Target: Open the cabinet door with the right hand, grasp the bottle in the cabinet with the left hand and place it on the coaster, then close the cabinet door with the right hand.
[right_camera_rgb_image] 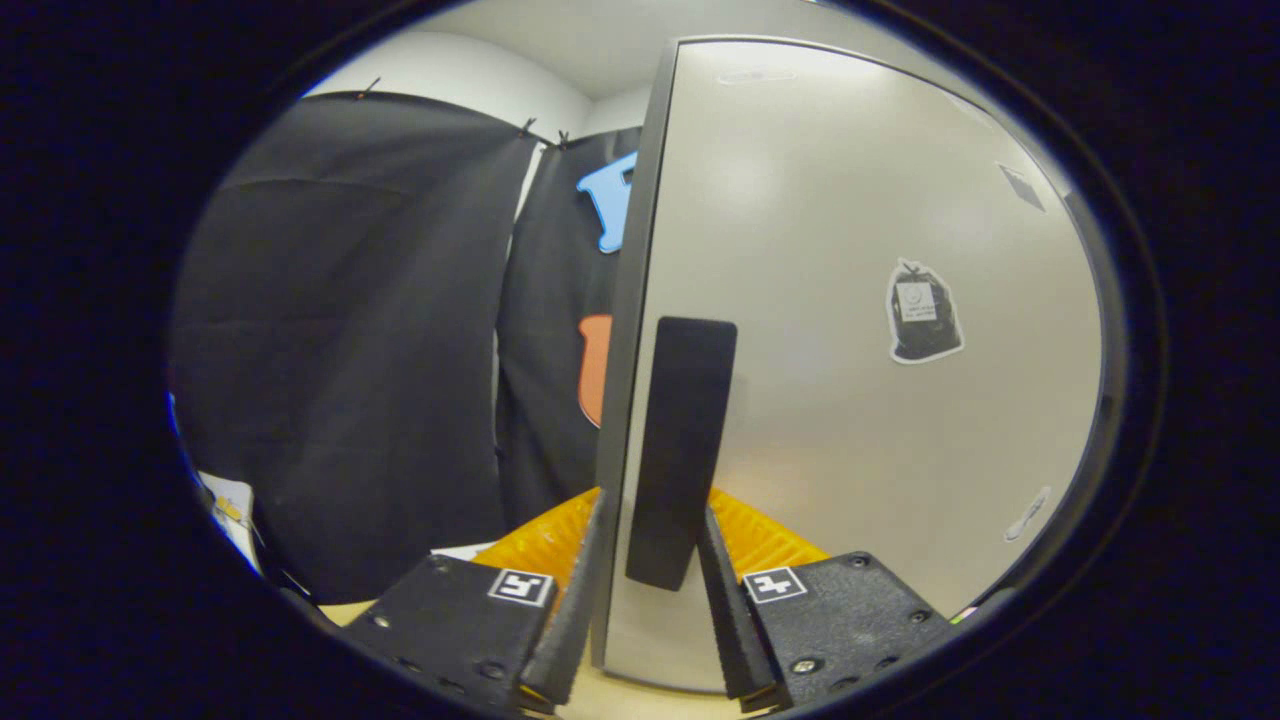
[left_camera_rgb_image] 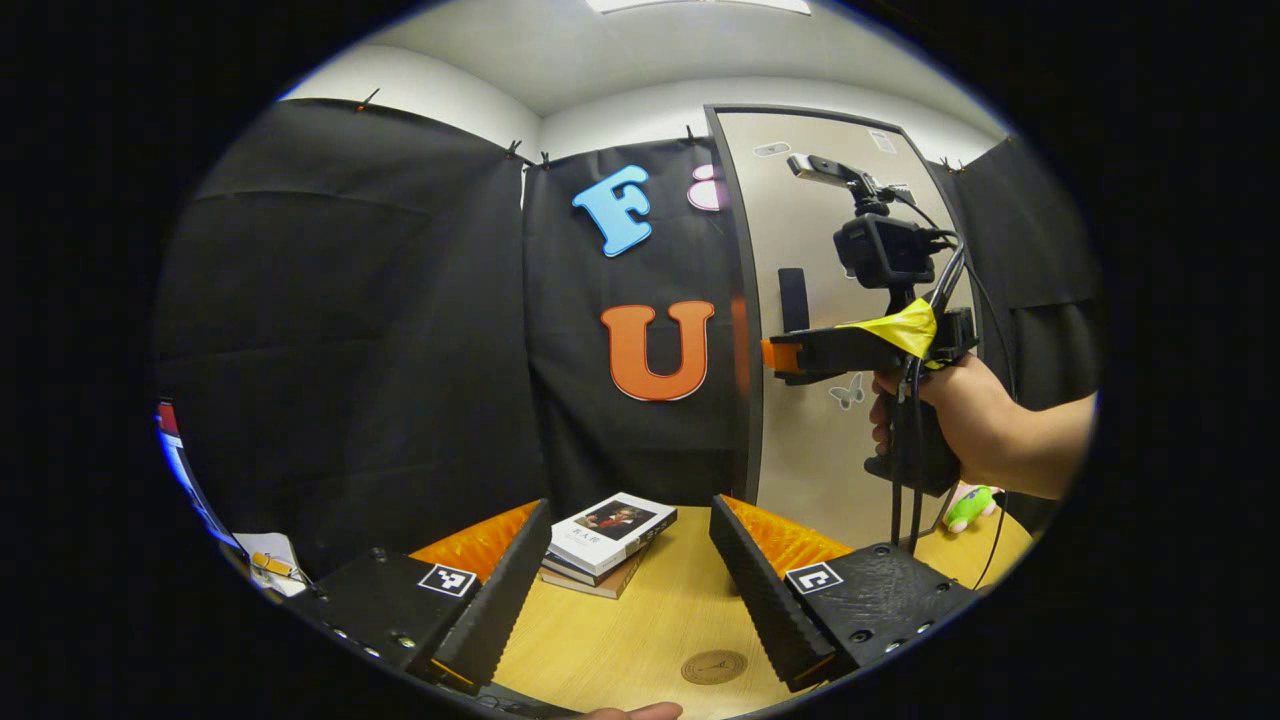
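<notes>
Cabinet door (right_camera_rgb_image: 850, 300) stood at the worktop's (left_camera_rgb_image: 640, 620) far right, handle (right_camera_rgb_image: 683, 450) flanked by the right tongs (right_camera_rgb_image: 650, 590), contact not discernible. Left tongs (left_camera_rgb_image: 625, 590) hung apart above the coaster (left_camera_rgb_image: 714, 667). Opening was in hand; next, a firm clamp and outward pull.
</notes>
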Demonstrator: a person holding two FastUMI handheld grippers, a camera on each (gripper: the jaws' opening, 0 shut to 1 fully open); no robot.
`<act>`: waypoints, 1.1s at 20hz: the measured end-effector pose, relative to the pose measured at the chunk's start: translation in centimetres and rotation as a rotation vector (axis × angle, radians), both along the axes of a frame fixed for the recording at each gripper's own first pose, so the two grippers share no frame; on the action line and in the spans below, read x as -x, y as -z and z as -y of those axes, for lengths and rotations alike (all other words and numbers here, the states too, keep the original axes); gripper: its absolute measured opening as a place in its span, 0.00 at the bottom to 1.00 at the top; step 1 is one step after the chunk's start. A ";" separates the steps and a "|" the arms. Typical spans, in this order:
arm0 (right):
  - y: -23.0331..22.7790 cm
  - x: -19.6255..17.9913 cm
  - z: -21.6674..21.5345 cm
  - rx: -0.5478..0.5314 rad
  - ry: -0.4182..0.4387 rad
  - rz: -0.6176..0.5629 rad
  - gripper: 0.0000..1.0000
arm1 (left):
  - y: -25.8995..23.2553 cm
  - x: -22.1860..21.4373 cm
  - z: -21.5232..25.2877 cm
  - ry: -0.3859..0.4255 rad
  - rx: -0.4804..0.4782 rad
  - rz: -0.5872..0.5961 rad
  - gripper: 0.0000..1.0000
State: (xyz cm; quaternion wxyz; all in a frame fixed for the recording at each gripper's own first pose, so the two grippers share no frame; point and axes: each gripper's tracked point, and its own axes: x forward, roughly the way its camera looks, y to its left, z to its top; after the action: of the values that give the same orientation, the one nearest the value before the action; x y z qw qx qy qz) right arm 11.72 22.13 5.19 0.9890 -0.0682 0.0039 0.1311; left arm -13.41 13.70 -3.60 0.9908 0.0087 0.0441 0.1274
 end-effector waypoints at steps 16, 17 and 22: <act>0.0 3.3 -0.1 -0.057 -0.140 -0.051 0.16 | 1.1 0.2 0.0 0.055 0.006 -0.013 0.96; -0.1 4.0 -0.2 -0.066 -0.159 -0.055 0.16 | 1.3 0.3 0.2 0.061 0.005 -0.019 0.96; -0.4 6.7 0.3 -0.083 -0.220 -0.066 0.16 | 2.3 0.5 1.3 0.086 0.008 -0.042 0.96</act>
State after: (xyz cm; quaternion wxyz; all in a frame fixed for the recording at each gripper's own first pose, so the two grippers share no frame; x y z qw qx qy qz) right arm 5.02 21.79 5.61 0.9699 -0.0229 0.0233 0.2413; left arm -13.87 12.36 -5.93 0.9943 0.0093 0.0648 0.0843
